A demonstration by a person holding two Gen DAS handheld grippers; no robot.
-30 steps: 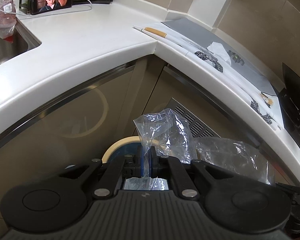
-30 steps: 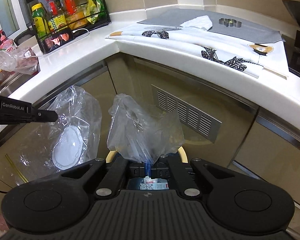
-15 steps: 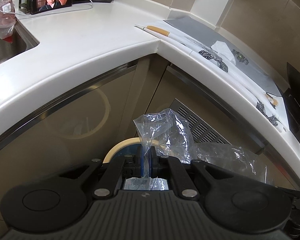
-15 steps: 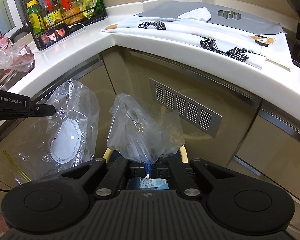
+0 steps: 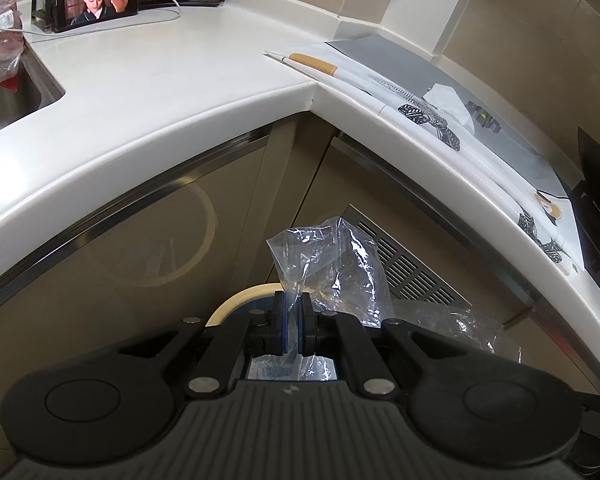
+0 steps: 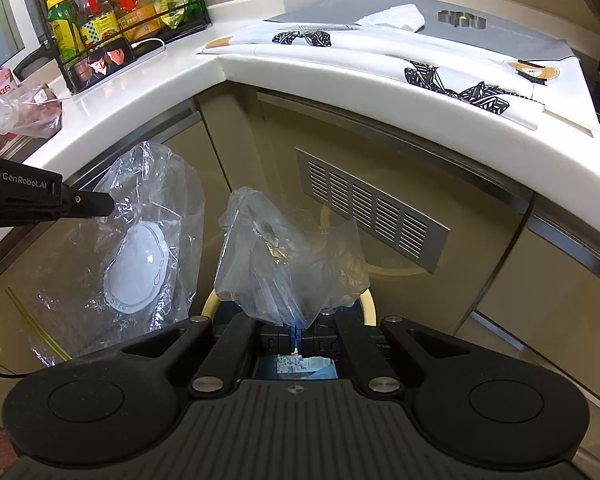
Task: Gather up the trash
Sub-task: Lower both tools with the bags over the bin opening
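Corner countertop [image 6: 340, 80] slightly lower and nearer in both views.

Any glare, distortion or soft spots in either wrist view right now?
Left wrist: fisheye bends the counter edge into an arc; specular glints on the clear plastic bag; the cabinet door mirrors a pale ring; frame is sharp. Right wrist: same barrel bend; the second bag looks milky, with the vent grille behind it; bottles on the rack are mildly soft at the frame's edge.

bag [image 6: 284, 264] between jaws: clear crinkled plastic | countertop [image 5: 148, 92] beyond jaws: glossy white | vent grille [image 6: 372, 212] ahead: brushed metal
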